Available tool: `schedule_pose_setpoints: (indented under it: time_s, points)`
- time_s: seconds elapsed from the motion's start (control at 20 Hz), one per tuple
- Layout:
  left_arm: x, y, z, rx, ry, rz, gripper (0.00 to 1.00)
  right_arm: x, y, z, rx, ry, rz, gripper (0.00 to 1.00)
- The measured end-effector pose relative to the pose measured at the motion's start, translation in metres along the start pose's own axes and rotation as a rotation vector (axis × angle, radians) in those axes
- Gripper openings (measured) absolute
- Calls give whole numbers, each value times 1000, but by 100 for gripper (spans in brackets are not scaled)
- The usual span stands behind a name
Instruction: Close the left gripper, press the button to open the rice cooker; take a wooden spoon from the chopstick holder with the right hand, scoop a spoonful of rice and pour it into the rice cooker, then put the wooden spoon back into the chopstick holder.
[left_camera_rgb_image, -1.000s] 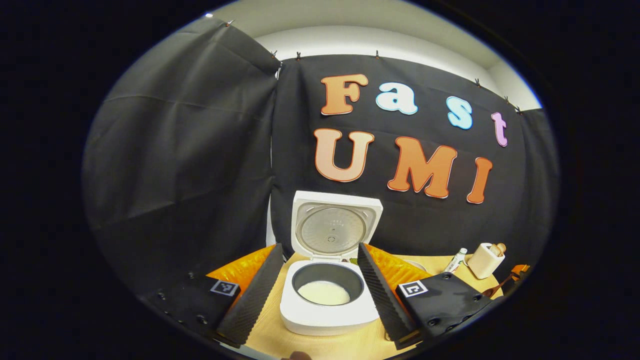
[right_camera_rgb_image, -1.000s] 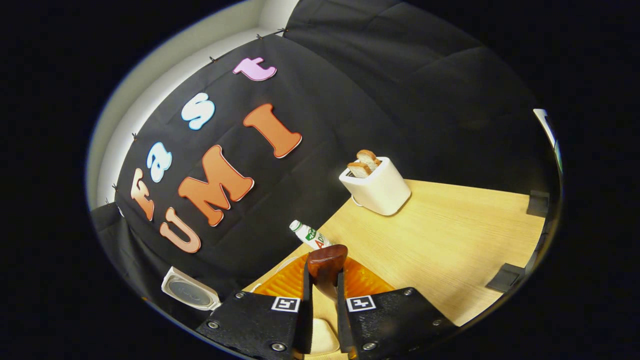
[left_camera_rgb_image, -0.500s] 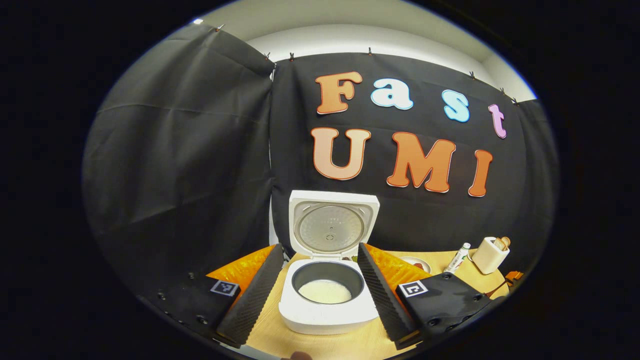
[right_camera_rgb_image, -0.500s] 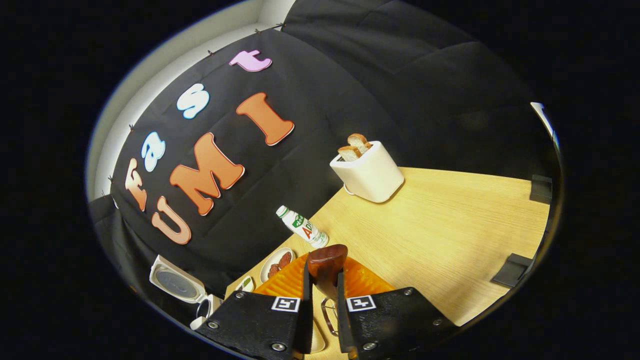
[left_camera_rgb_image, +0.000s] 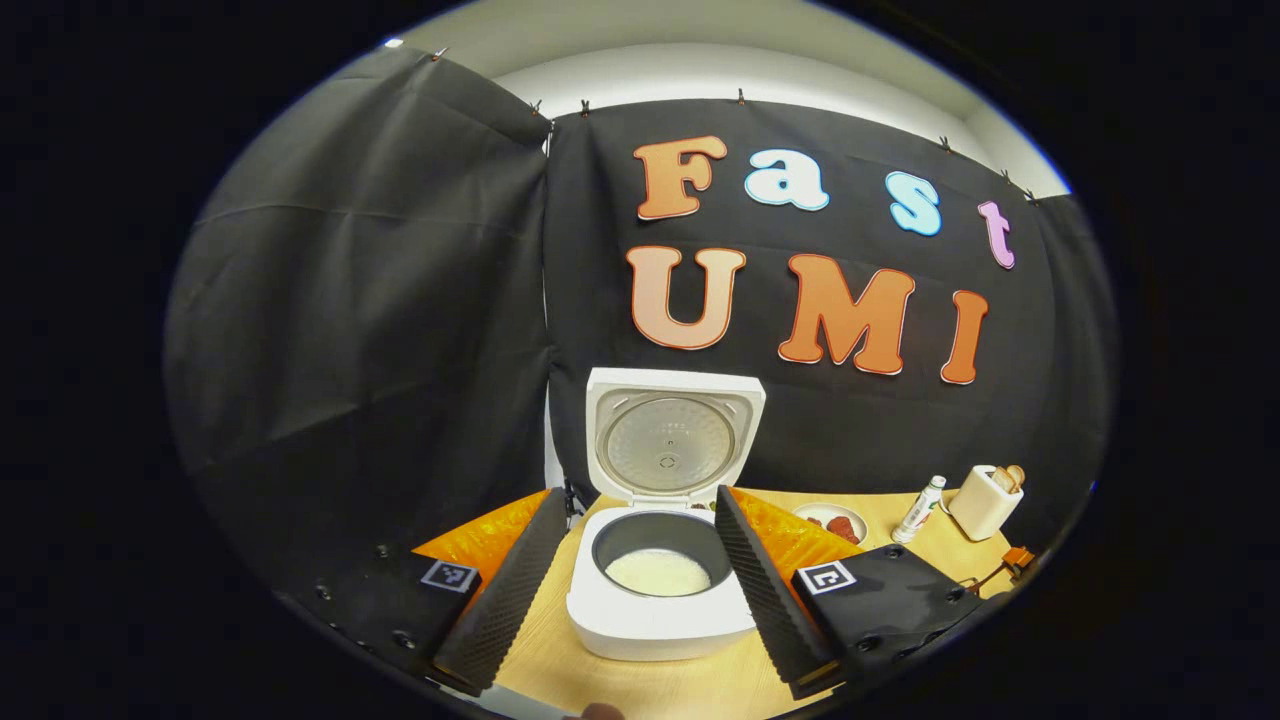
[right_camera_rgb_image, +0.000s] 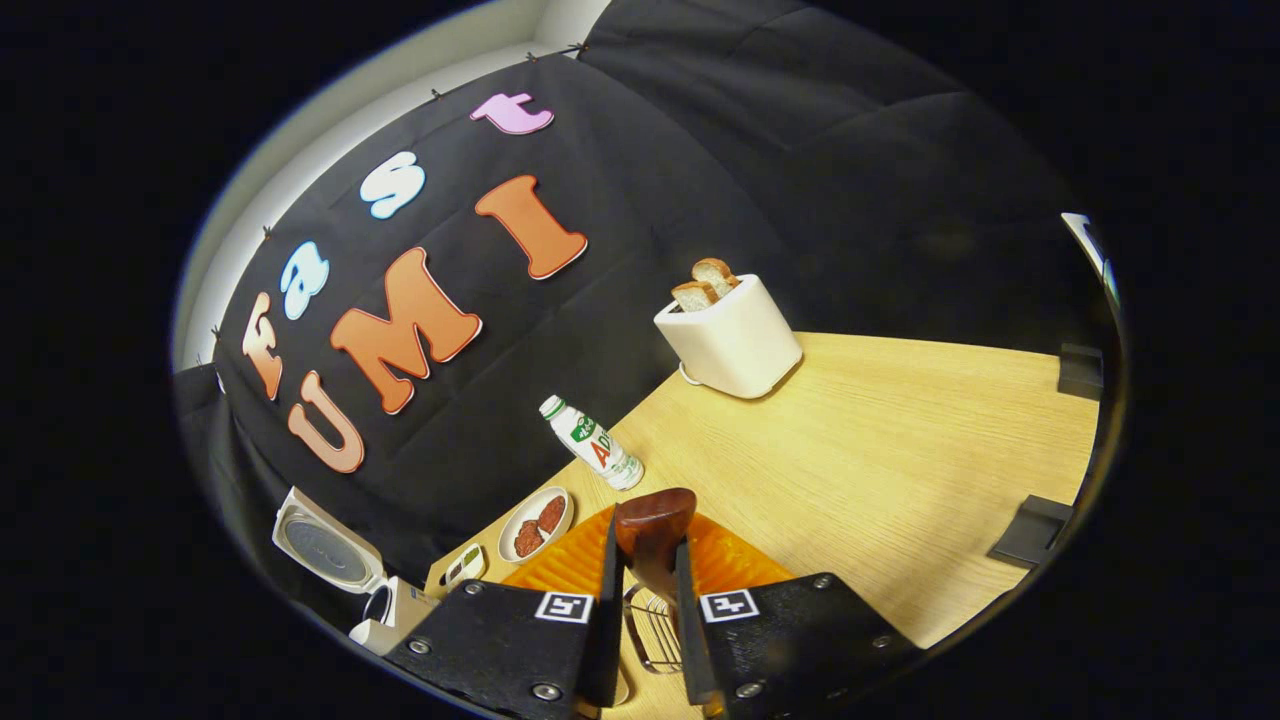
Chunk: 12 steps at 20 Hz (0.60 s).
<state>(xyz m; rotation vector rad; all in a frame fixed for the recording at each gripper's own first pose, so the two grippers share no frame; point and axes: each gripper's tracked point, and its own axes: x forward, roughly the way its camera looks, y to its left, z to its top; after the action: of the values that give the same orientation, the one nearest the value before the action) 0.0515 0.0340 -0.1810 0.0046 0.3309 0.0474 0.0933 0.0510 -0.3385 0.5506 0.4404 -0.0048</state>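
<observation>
Cooker (left_camera_rgb_image: 660, 625) lid raised; spoon (right_camera_rgb_image: 654, 525) clamped in right gripper (right_camera_rgb_image: 645, 640).
Left gripper (left_camera_rgb_image: 640, 585) spread wide, flanking cooker rim; bare table (right_camera_rgb_image: 900, 480) beyond spoon.

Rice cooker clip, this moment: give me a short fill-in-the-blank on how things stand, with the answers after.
1. The rice cooker lid stands ____.
2. The right gripper is shut on the wooden ____.
3. The left gripper has its fingers ____, one on each side of the cooker in its view.
4. Two slices of bread stick out of the ____ on the table.

Missing words: open; spoon; open; toaster
</observation>
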Motion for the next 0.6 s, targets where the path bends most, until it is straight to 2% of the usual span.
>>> schedule_pose_setpoints:
  time_s: [0.05, 0.15, 0.2, 0.25, 0.3, 0.4, 0.5, 0.6]
  points:
    - [0, 1, -1, -2, 3, -3, 100, -1, -6, 1, -17, 5, -31, 27]
    - [-1, 1, -2, -8, 7, -15, 100, -2, -11, 8, -64, 0, -62, 40]
    - [0, 1, -1, -12, 9, -23, 100, -4, -13, 14, -79, -7, -72, 54]
    - [1, 2, 0, -17, 8, -27, 100, -7, -13, 22, -97, -21, -85, 54]
    - [1, 2, 1, -24, 9, -32, 100, -10, -16, 31, -122, -37, -106, 82]
    - [3, 3, 6, -39, 7, -46, 100, -12, -24, 51, -200, -73, -158, 94]
    - [6, 0, 13, -49, 8, -65, 100, -19, -24, 70, -271, -95, -193, 94]
    - [19, -2, 26, -59, -1, -75, 100, -30, -8, 82, -307, -108, -174, 95]
